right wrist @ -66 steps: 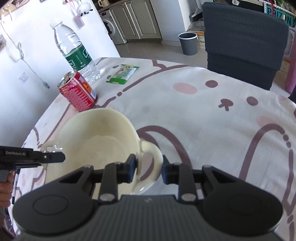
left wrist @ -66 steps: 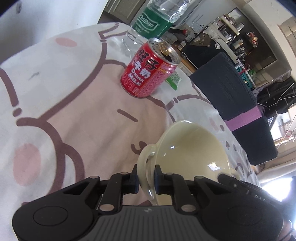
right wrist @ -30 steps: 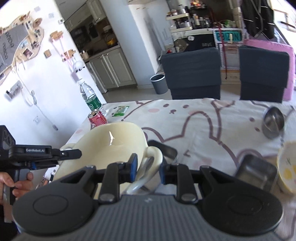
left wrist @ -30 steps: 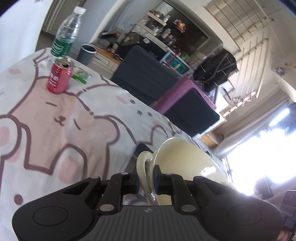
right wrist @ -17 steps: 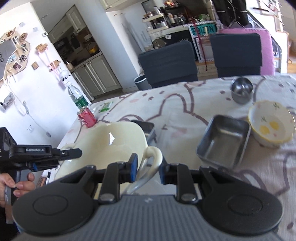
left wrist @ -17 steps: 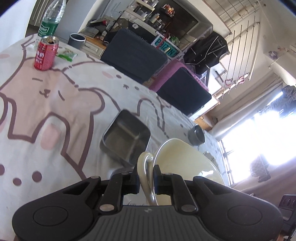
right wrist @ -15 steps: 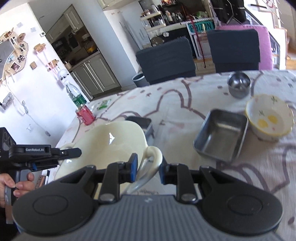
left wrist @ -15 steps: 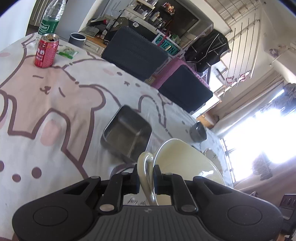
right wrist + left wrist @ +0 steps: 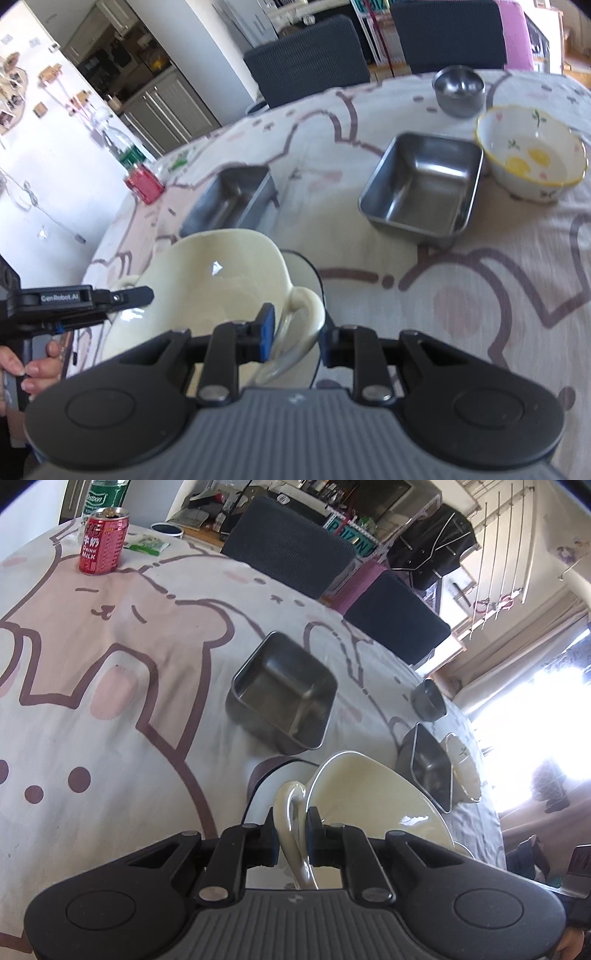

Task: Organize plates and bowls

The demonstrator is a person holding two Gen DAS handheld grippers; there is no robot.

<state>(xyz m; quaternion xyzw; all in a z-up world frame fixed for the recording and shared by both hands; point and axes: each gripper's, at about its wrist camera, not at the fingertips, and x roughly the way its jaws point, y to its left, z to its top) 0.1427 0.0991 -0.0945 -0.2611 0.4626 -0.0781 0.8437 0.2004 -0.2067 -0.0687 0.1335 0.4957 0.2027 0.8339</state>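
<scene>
A large cream bowl [image 9: 373, 797] with two loop handles hangs low over a white plate with a dark rim [image 9: 271, 775] on the table. My left gripper [image 9: 291, 829] is shut on the bowl's left handle. In the right wrist view the bowl [image 9: 218, 284] fills the lower left; my right gripper [image 9: 295, 332] straddles its right handle with the jaws spread wider than the loop. The plate's rim [image 9: 314, 273] shows beside that handle. The left gripper's fingers [image 9: 122, 295] show at the bowl's far rim.
Two square steel trays [image 9: 424, 184] [image 9: 232, 199] stand beyond the bowl. A flowered bowl with a yellow rim [image 9: 532, 155] and a small steel bowl [image 9: 458, 88] stand at the far right. A red can [image 9: 103, 542], a water bottle [image 9: 105, 494] and dark chairs [image 9: 291, 546] lie farther off.
Both grippers have come down and forward with the cream bowl, now low over the white plate. The right gripper's jaws have spread apart off the handle.
</scene>
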